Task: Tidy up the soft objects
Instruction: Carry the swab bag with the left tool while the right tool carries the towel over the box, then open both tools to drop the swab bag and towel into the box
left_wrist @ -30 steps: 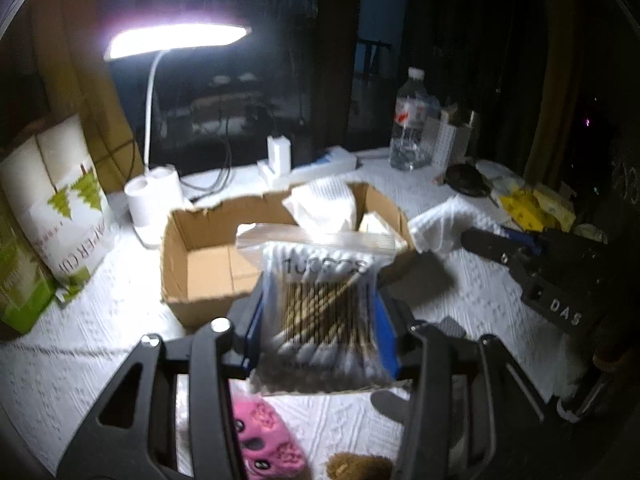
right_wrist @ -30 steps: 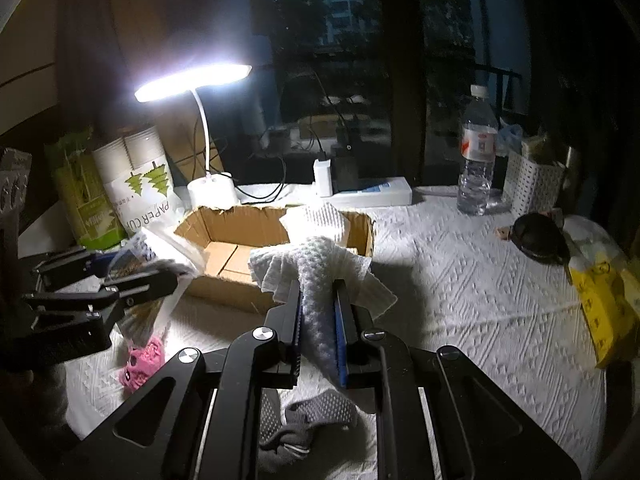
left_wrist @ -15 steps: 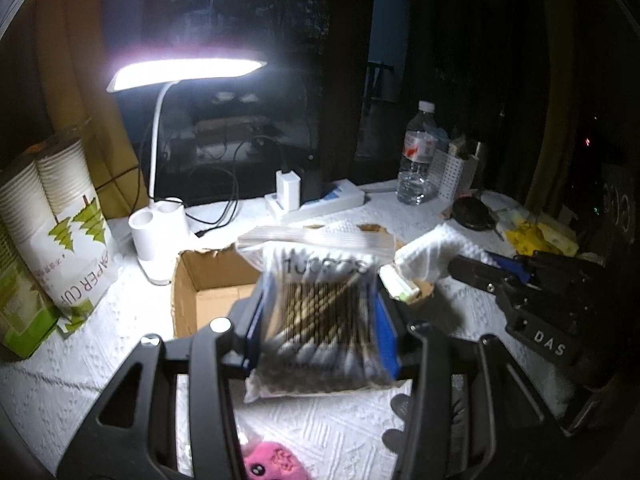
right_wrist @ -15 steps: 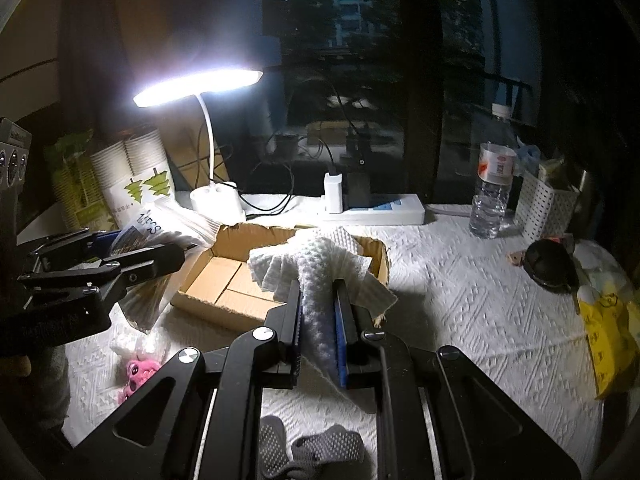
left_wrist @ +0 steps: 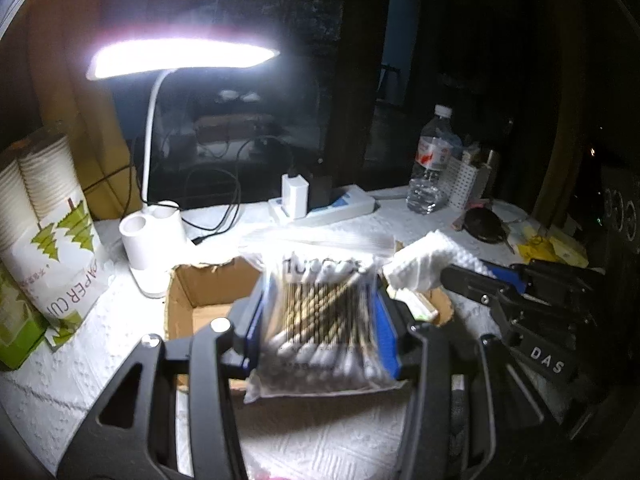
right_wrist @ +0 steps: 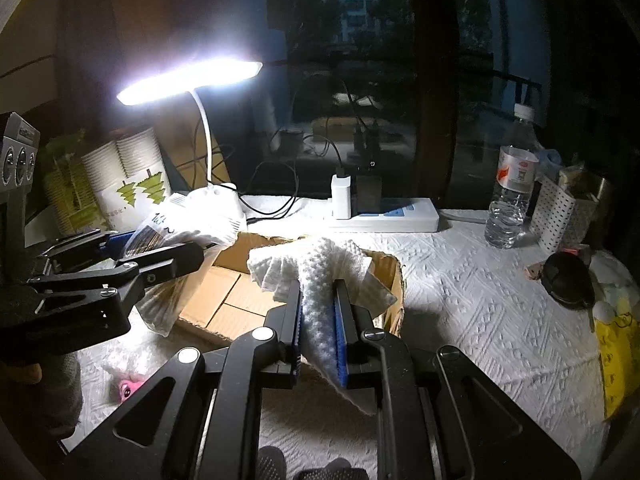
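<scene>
My left gripper is shut on a clear bag of cotton swabs and holds it above the near edge of an open cardboard box. The left gripper also shows in the right wrist view with the bag over the box's left side. My right gripper is shut on a white textured cloth held over the box's right part. The right gripper and cloth show in the left wrist view at the right.
A lit desk lamp stands behind the box. Paper cup packs are at the left, a power strip and water bottle at the back. A pink soft toy lies on the table near the box.
Both grippers have moved forward toward the box with their loads. The pink toy has dropped out of the left wrist view. Both grips are unchanged.
</scene>
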A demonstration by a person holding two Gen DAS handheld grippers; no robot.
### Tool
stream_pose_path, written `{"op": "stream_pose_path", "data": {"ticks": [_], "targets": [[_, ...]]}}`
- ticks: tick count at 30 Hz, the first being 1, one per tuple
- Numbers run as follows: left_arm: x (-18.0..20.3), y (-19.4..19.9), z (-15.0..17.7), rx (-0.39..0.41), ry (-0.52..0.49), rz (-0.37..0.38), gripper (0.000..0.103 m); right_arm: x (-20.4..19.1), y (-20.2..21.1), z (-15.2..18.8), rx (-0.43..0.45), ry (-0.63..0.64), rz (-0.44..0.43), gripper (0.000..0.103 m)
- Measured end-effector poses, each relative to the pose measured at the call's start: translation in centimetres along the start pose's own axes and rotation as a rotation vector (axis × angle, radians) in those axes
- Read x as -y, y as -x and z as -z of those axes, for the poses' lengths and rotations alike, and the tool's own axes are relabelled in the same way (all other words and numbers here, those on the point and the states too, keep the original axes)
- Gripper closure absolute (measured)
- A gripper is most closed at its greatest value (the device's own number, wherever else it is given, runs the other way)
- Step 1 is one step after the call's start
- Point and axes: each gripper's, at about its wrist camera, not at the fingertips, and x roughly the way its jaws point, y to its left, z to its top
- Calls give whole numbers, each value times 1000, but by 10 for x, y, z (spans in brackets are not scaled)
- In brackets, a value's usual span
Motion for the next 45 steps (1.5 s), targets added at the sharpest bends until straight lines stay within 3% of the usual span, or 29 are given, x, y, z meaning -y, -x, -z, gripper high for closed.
{"op": "stream_pose_path", "data": {"ticks": [17,27,33,40,43,45], "targets": [[-18,-63,6,-97,66,-31,56,7,-59,0,-77,-6,-34,89],[-19,-114,26,-228,50,-36,55,15,-96,14,-150,-31,-48,89],[-11,-129,31,-289,13,-43,55,12,-103,18,-170,-5,-33,89],[-12,-136,33,-321,38,-27,53,11,-104,19,-179,-5,-30,87],[-14,-135,33,-324,49,-29,52,13,-98,16,-164,-16,-26,72],[-15,-133,32,-324,62,-20,51,18,-91,15,-144,-39,-24,49]]}}
